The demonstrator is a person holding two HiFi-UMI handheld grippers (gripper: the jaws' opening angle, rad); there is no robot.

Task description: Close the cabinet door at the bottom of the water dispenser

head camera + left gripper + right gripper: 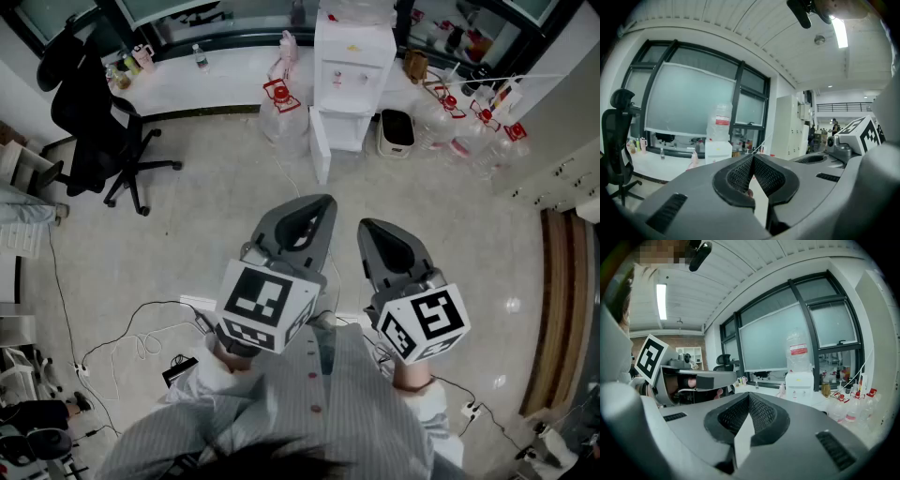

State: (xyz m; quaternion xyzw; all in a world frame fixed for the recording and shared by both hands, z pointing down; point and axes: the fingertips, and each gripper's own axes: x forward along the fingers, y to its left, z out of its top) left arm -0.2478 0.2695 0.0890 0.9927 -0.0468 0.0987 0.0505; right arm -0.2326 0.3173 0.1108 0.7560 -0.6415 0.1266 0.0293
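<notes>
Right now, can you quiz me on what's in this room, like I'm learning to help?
1. True or false: the cabinet door under the water dispenser is shut.
2. What stands at the left of the head view? A) a black office chair B) a red sofa C) a bicycle
3. Fill in: the jaws of the left gripper and the right gripper are both ___, with nothing between them.

Key: 1 false, it hangs open; 2 A; 3 shut.
</notes>
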